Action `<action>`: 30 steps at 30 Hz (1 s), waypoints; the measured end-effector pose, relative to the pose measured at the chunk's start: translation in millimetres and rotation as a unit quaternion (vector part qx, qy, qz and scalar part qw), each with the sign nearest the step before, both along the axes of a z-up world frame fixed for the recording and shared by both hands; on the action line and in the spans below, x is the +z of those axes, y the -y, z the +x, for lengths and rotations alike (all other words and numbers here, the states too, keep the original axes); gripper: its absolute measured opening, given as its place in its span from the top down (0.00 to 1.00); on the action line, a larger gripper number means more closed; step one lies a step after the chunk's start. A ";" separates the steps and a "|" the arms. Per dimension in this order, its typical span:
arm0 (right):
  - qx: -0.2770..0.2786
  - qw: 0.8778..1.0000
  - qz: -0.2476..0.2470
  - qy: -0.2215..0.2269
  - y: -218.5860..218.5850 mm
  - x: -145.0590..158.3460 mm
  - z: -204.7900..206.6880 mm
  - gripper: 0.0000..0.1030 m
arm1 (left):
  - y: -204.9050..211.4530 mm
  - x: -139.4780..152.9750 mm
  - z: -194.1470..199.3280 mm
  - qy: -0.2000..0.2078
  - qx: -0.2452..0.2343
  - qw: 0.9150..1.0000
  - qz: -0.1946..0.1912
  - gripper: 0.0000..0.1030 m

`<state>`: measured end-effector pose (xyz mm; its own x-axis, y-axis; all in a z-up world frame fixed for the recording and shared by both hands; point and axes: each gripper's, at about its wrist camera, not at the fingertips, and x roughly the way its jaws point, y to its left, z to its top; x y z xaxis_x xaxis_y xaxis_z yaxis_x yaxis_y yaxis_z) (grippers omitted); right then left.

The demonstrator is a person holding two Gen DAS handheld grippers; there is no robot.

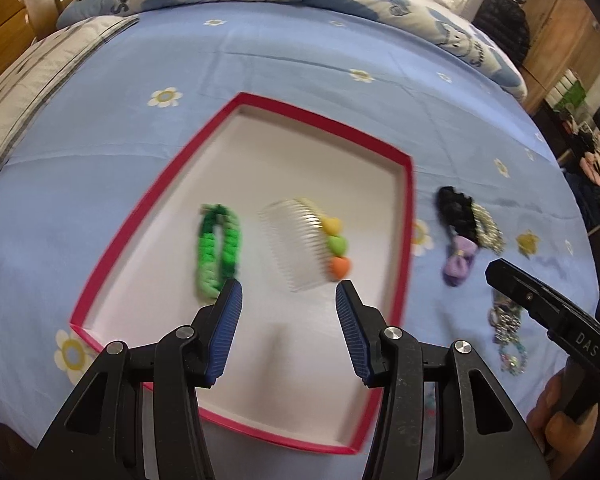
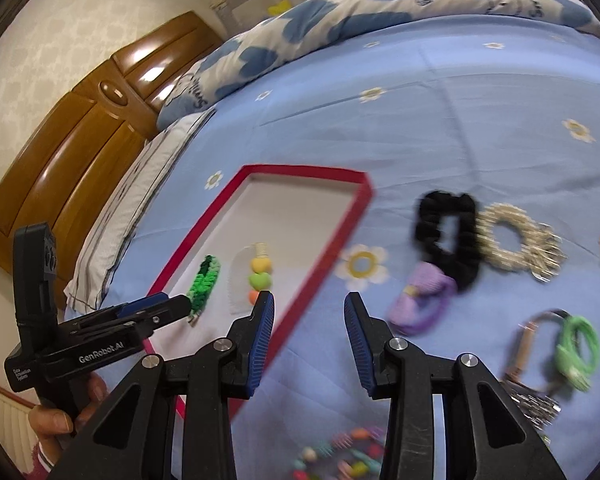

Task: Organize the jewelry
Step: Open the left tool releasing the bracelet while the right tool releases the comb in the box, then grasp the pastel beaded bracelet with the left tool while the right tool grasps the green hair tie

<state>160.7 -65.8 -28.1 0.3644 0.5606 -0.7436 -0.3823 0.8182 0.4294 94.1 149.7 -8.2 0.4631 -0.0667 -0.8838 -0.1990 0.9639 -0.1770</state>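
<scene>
hovering both tools wide open and empty, left tool (image 1: 288, 292) over the red tray (image 1: 407, 208), right tool (image 2: 309, 304) wanting a low, centered pinch on the purple bow (image 2: 422, 300) lying on the bed.

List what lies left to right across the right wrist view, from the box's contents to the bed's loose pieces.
green braided band → heart comb → red box rim → purple bow → gold scrunchie → green hair tie

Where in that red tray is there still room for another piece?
The tray's far half, beyond the green band and comb, is bare, as is its near end under the left gripper. The sheet right of it is crowded.
</scene>
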 end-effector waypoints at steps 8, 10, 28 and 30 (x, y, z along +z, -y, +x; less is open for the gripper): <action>-0.051 0.999 -0.001 0.004 60.6 7.3 -18.5 0.60 | 39.3 11.0 -4.8 0.007 -0.040 0.999 -0.006 0.54; -0.063 0.998 -0.001 0.004 74.5 7.9 -22.9 0.59 | 51.3 13.9 -6.8 0.009 -0.054 0.998 -0.004 0.54; -0.153 0.988 -0.015 -0.006 169.9 -2.0 -43.3 0.58 | 111.9 1.9 -26.2 -0.015 -0.125 0.992 -0.008 0.52; -0.155 0.988 -0.018 -0.008 171.2 -4.6 -42.7 0.58 | 114.5 -1.1 -27.1 -0.019 -0.128 0.992 -0.008 0.52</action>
